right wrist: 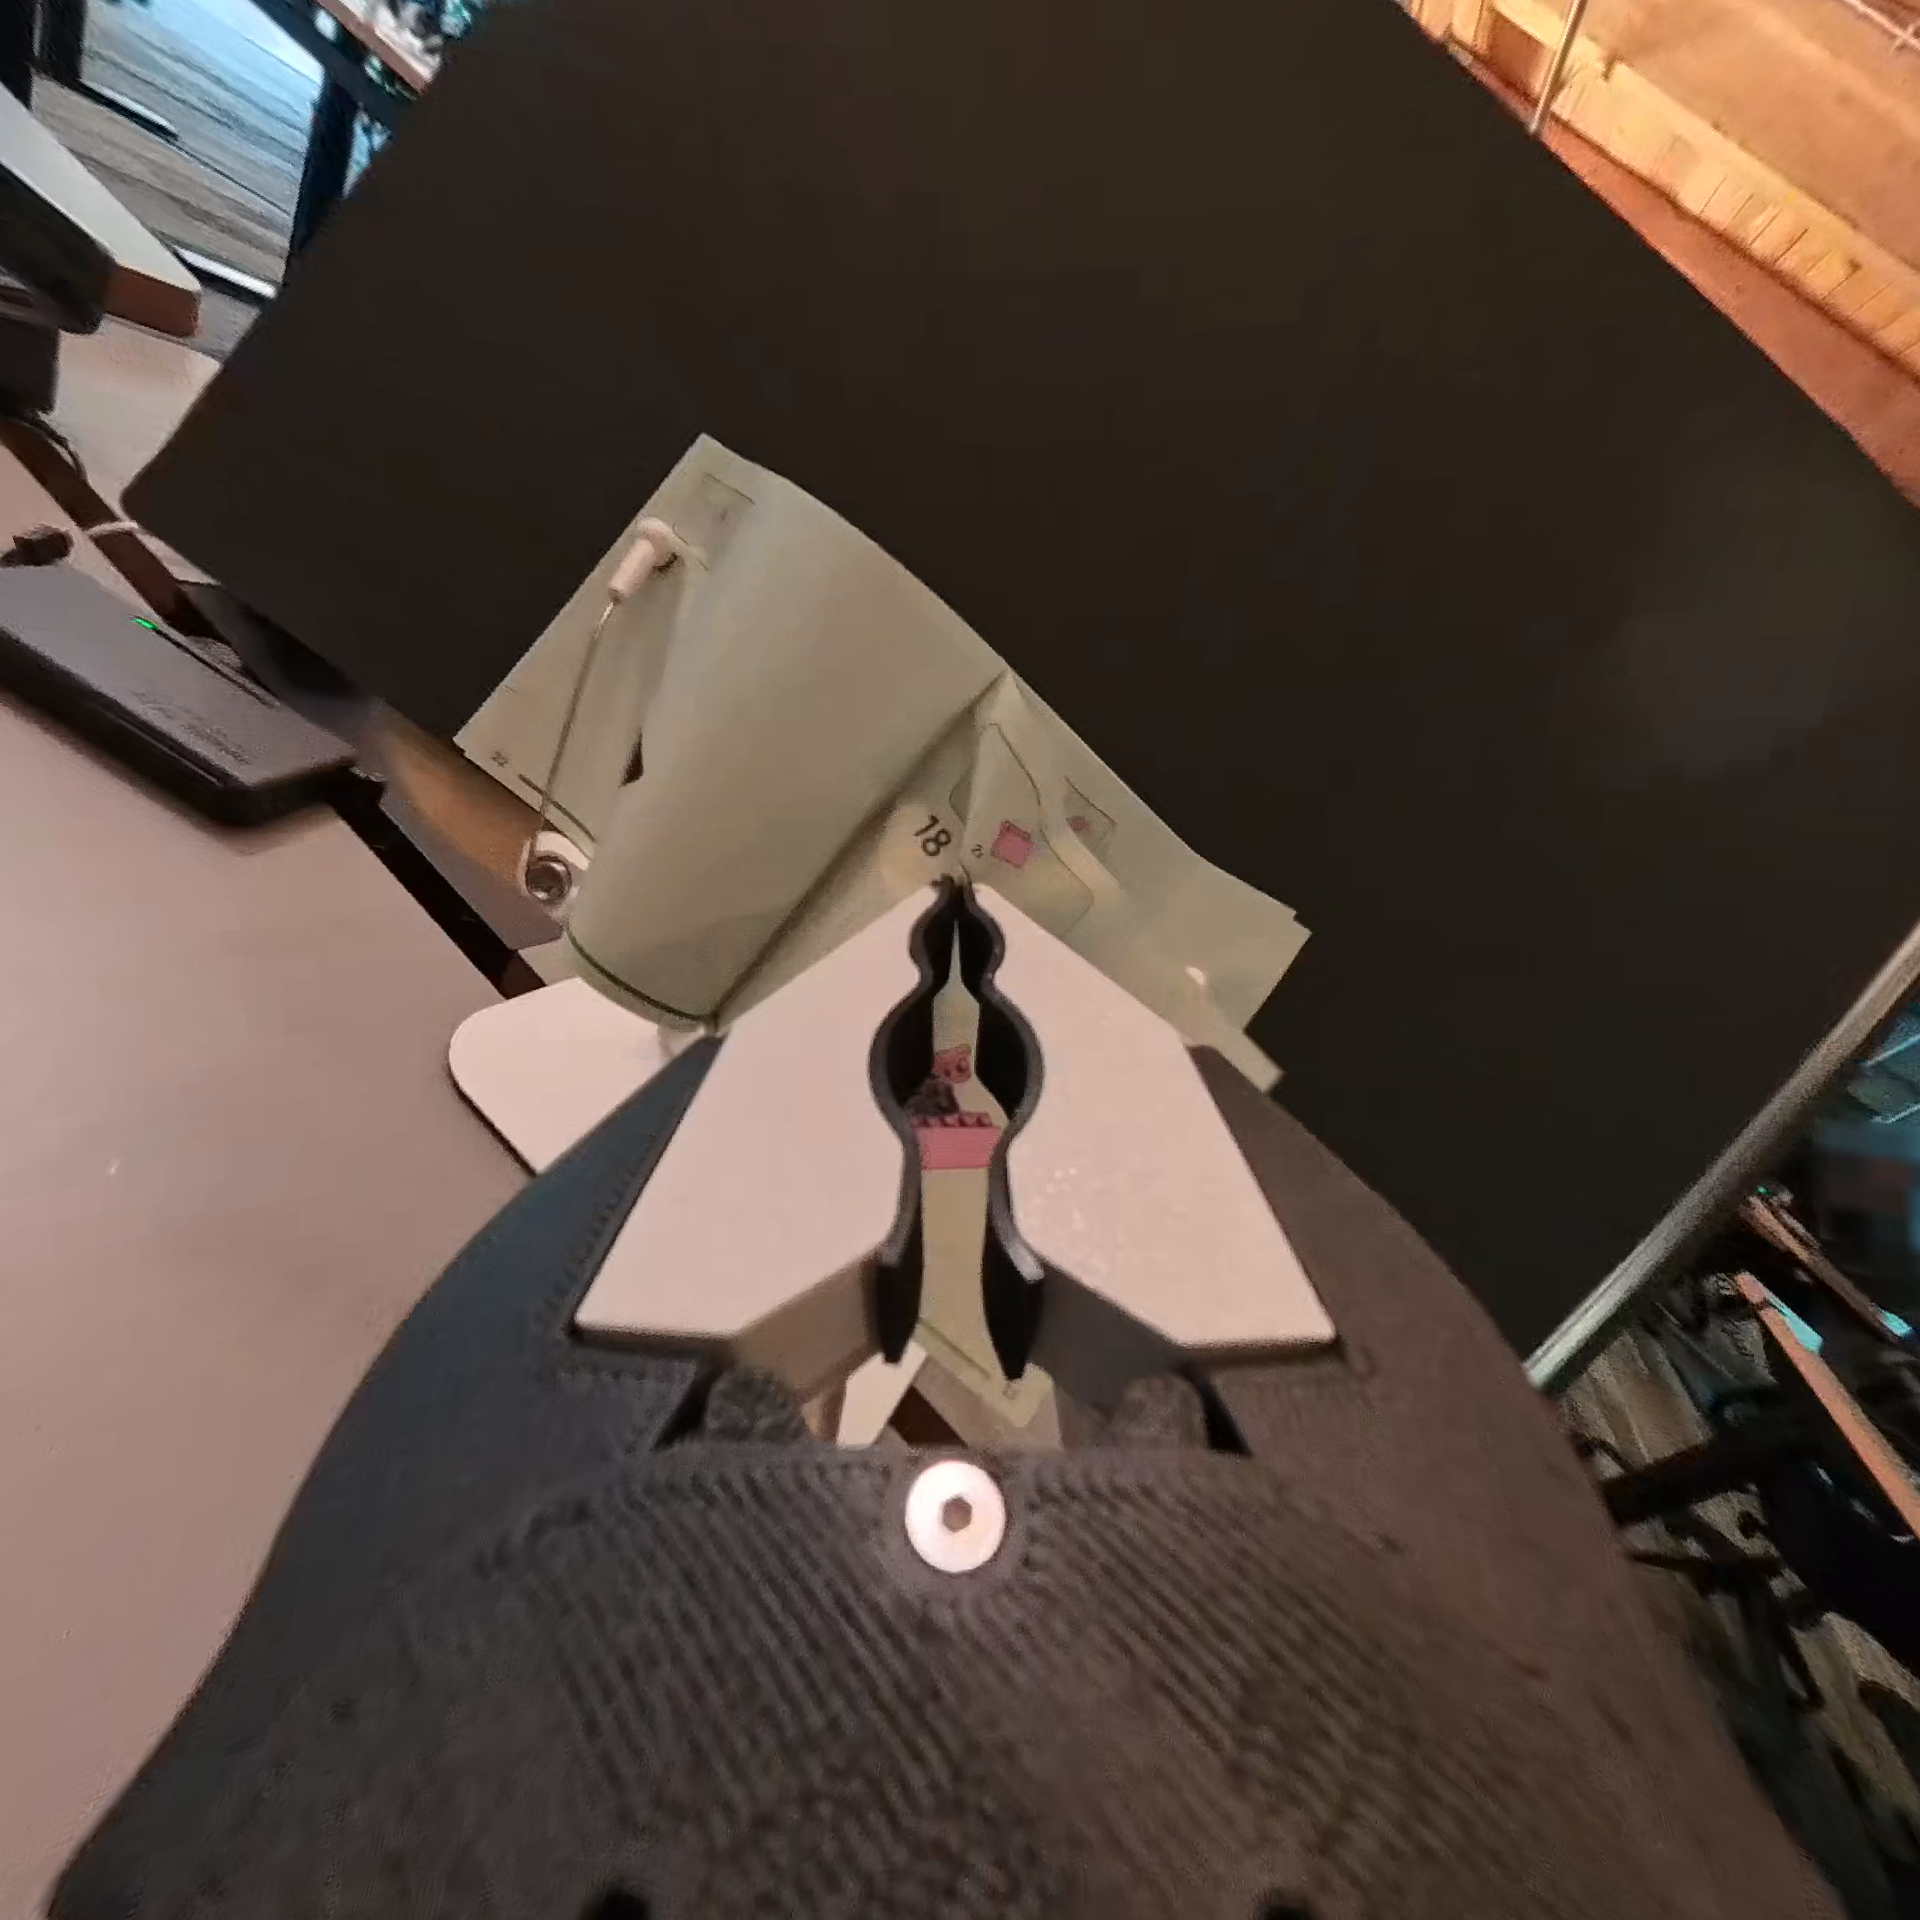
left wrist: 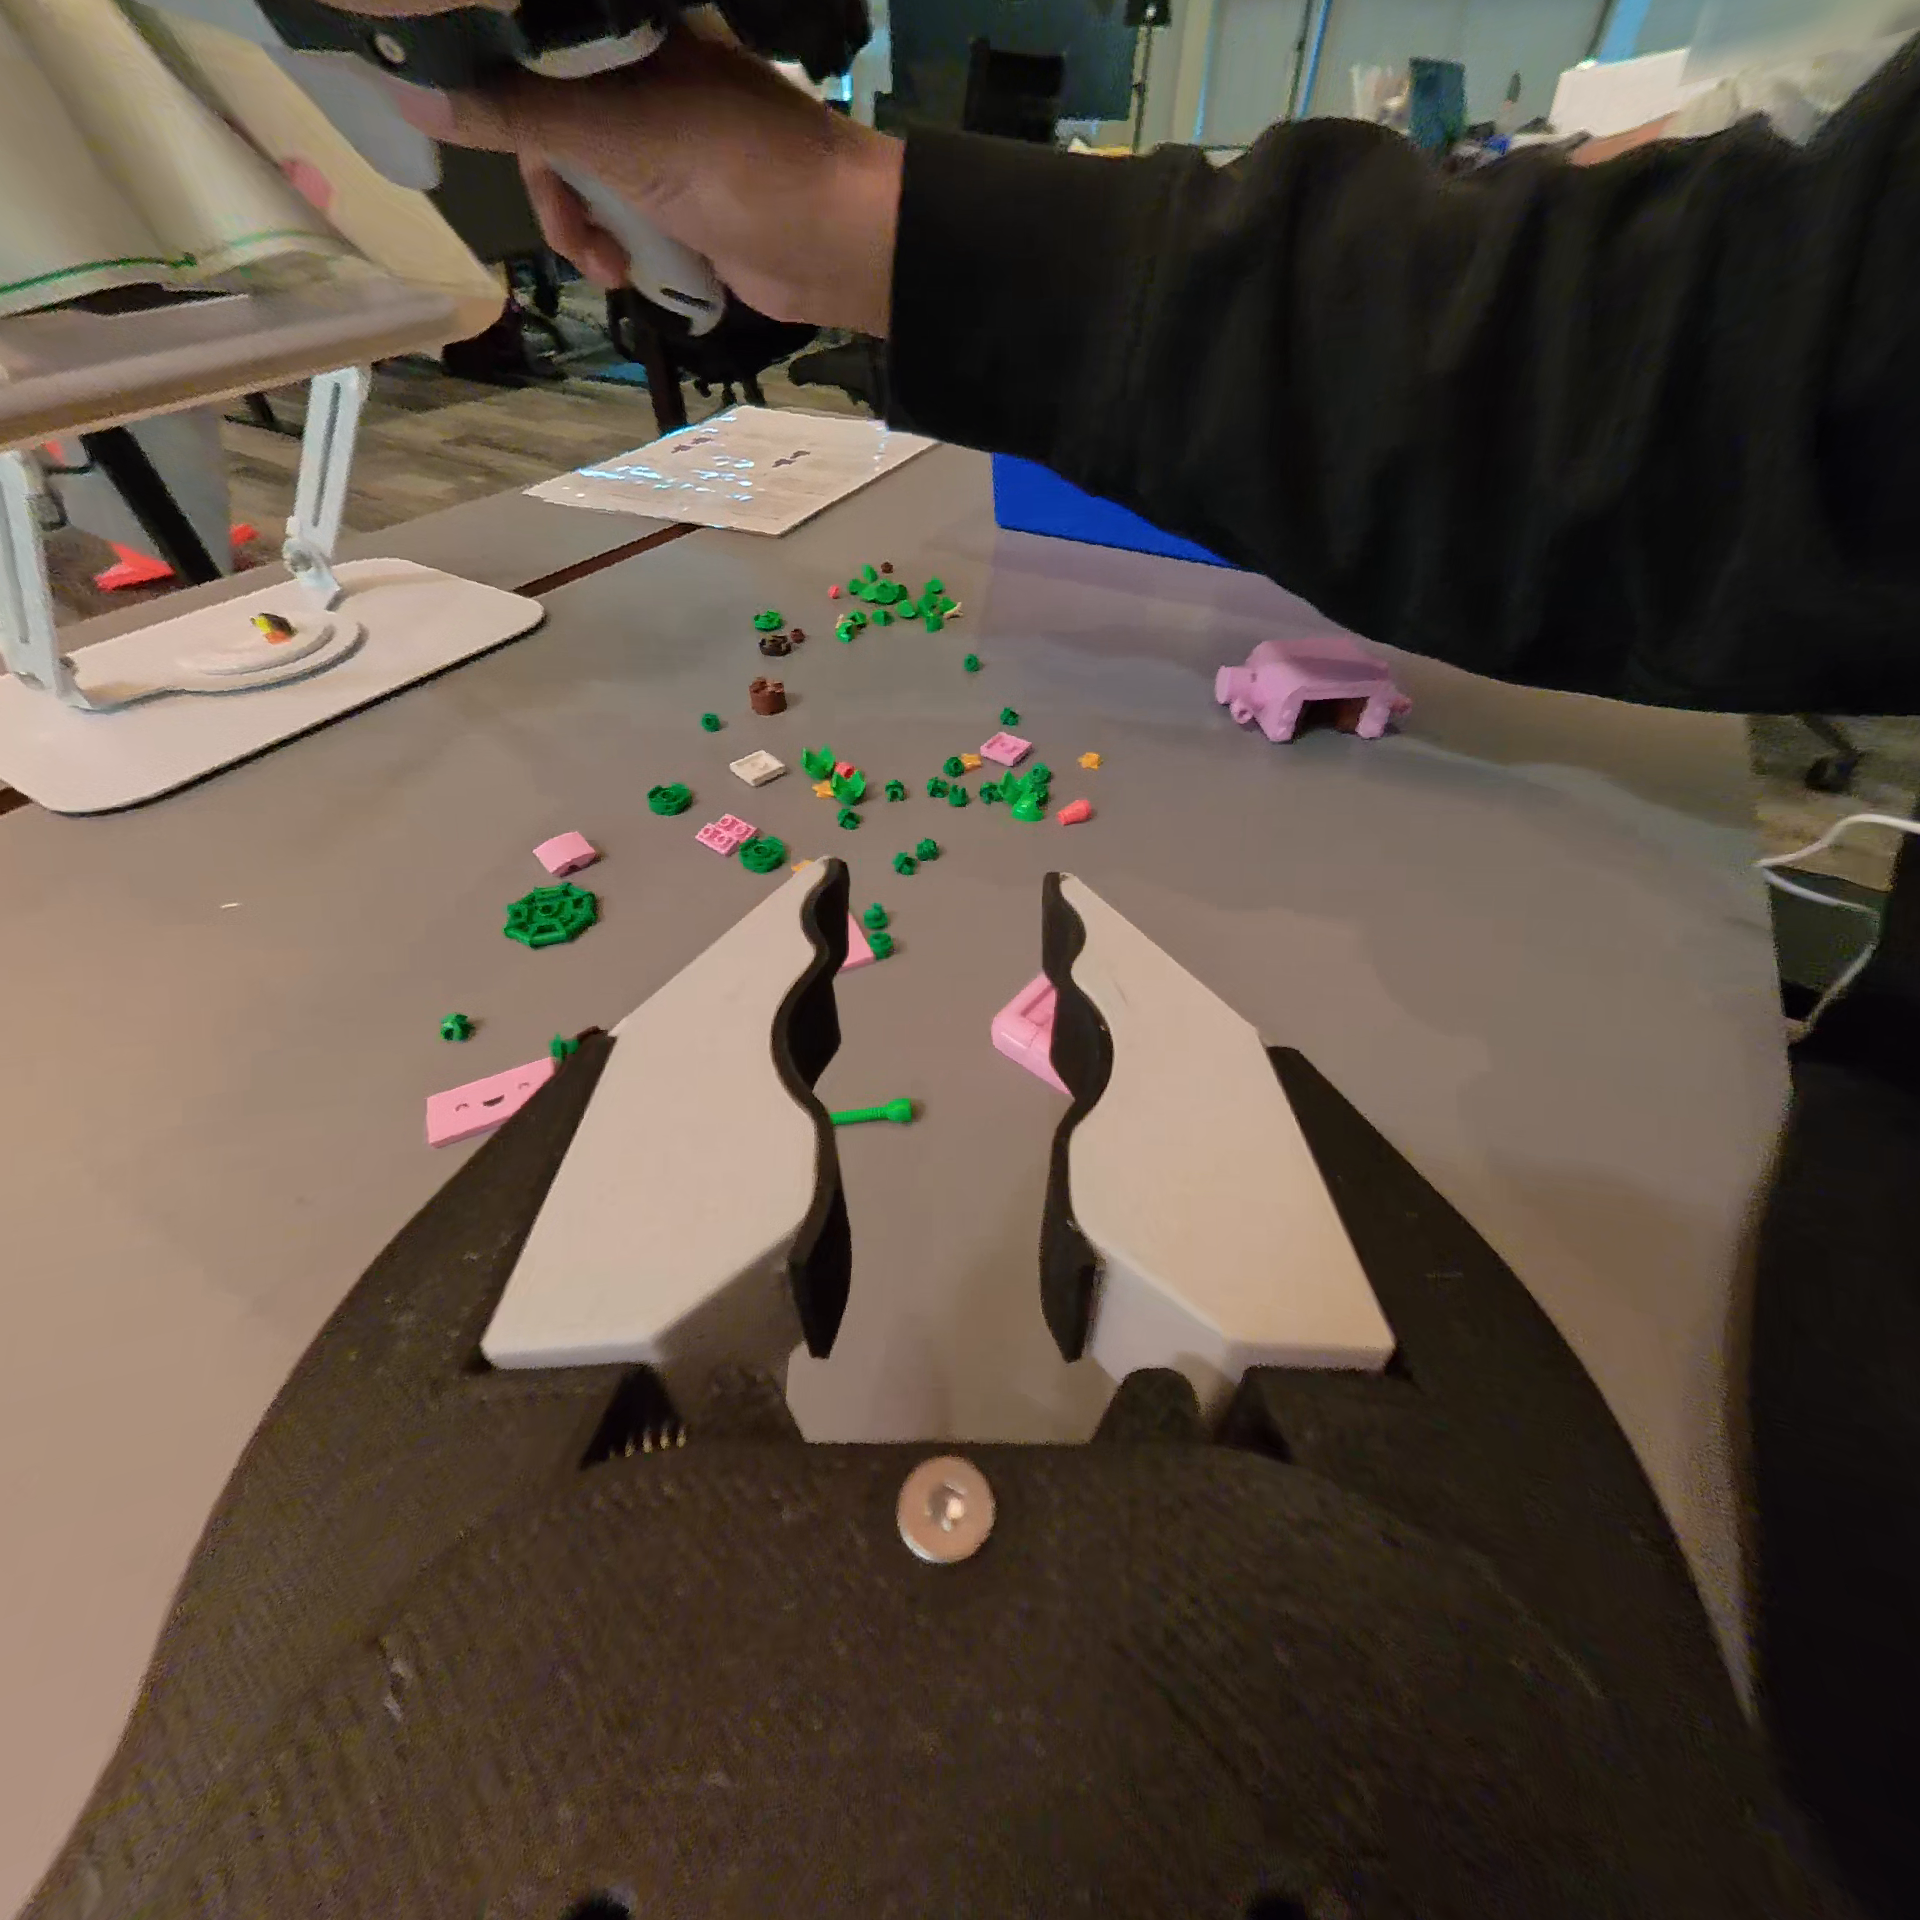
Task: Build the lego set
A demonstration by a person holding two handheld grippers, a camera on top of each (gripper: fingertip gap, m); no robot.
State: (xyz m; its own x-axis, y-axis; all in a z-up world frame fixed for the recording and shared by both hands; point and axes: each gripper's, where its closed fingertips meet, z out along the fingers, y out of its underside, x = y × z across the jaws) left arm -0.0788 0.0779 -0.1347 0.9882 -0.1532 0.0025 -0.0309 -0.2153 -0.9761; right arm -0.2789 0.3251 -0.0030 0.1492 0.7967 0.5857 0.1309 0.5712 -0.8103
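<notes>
Loose lego pieces (left wrist: 862,769), mostly small green studs and leaves with a few pink plates and brown rounds, lie scattered on the grey bench (left wrist: 260,1195) at frame centre, just past the tips of the left gripper (left wrist: 943,881). Its fingers stand wide apart, holding nothing; a green bar piece (left wrist: 875,1114) lies in the gap between them, and a pink curved plate (left wrist: 1023,1023) is partly hidden behind the right-hand finger. A pink pig-shaped assembly (left wrist: 1311,686) sits apart at right, below a black sleeve (left wrist: 1403,395). A pink smiley tile (left wrist: 483,1101) lies at lower left.

Right gripper (right wrist: 954,885): wavy black finger pads meet at the tips, apparently pinching a page of the pale green instruction booklet (right wrist: 790,665), which is propped on a white stand (right wrist: 520,1049) and clipped by a wire arm (right wrist: 582,707). A matte black panel (right wrist: 1143,312) stands behind.
</notes>
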